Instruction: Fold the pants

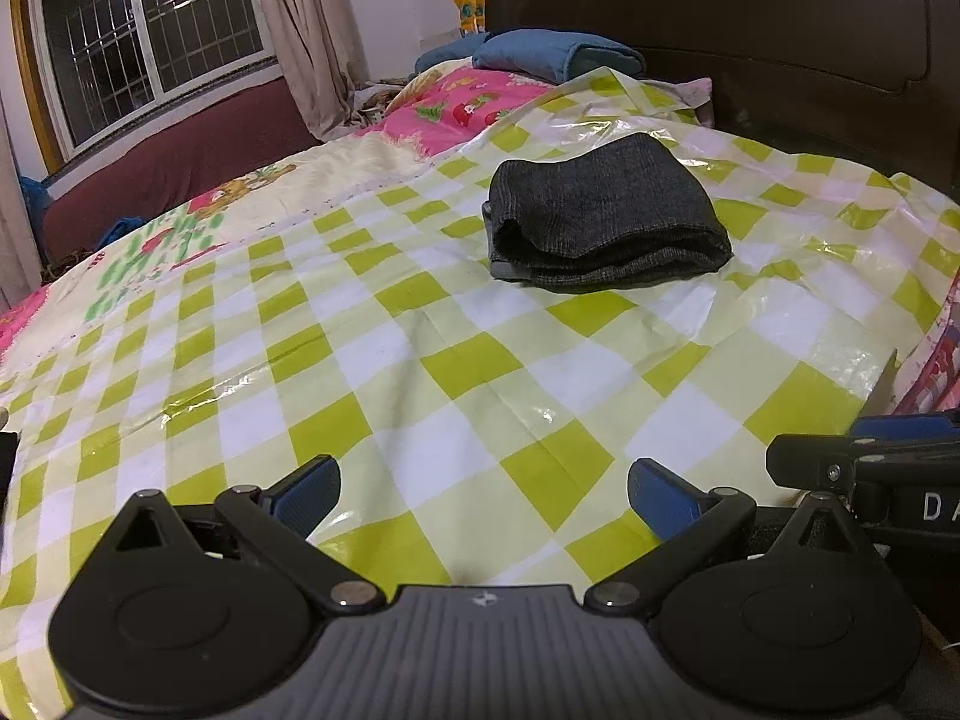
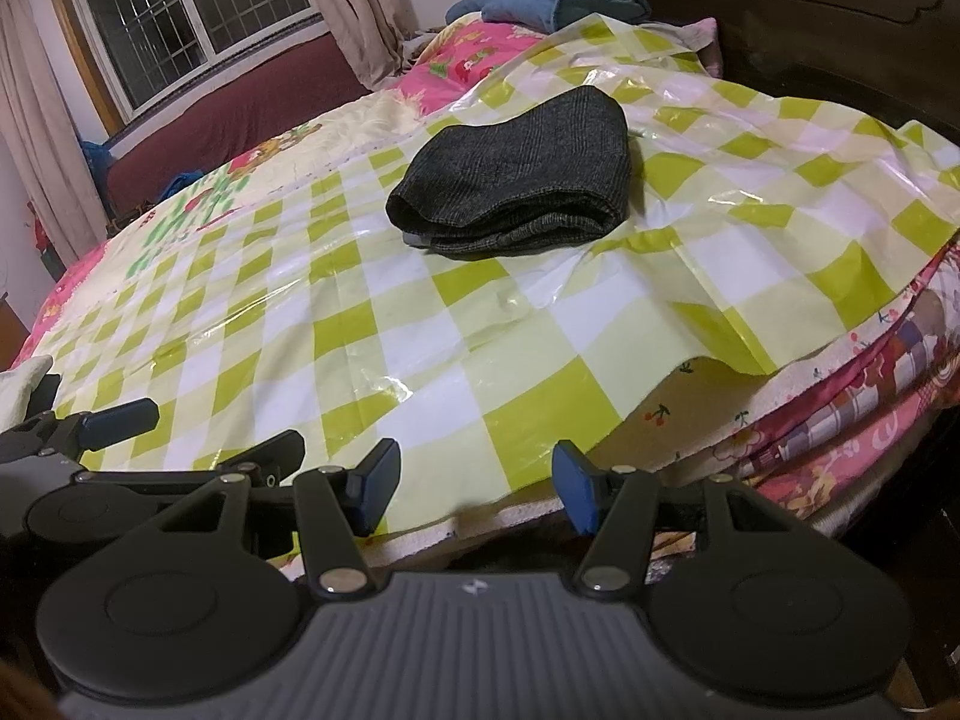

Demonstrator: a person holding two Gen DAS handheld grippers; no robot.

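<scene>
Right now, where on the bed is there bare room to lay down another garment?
The checked sheet lies bare between the folded pants and both open grippers, left and right. More bare sheet runs from the pants toward the window side. Behind the pants, the blue pillows and the headboard crowd the space.

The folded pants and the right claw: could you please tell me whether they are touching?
Apart. The right wrist view shows the right claw open at the bed's near edge, with bare checked sheet between it and the folded pants.
</scene>
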